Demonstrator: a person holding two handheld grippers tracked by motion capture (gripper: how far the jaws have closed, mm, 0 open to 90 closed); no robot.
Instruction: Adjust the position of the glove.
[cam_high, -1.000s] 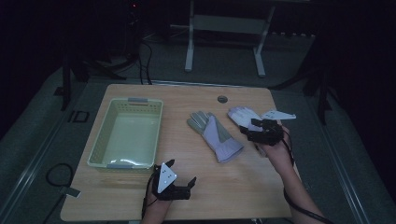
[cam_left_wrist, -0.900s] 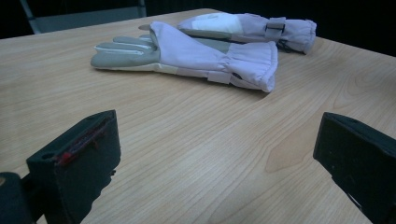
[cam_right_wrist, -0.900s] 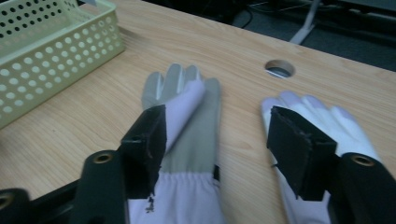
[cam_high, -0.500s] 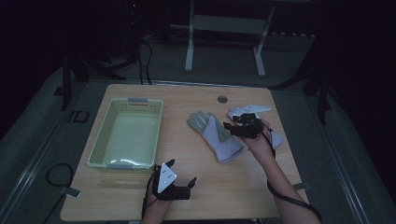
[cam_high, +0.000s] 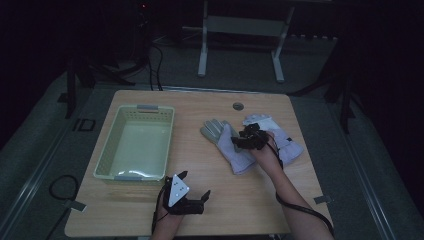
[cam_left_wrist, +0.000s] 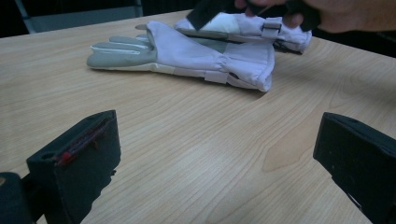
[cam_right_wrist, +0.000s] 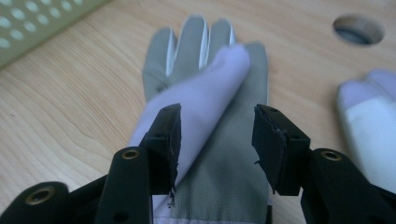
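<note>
Your right gripper (cam_high: 239, 140) over the near glove (cam_high: 225, 142)

Its own view shows the jaws half-spread and just closing around the glove's raised purple fold, pads not yet pressing. The high view adds the second glove (cam_high: 285, 142) just beside, the basket (cam_high: 107, 160), and your left gripper (cam_high: 196, 189) spread wide.

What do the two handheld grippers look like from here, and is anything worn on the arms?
Both are black. The left gripper carries a grey three-cornered plate on top; its blocky jaw pads show a red streak. The right gripper has black jaws with round brass-coloured fastener holes, and a black cable trails along the forearm. No sleeves: forearms bare.
</note>
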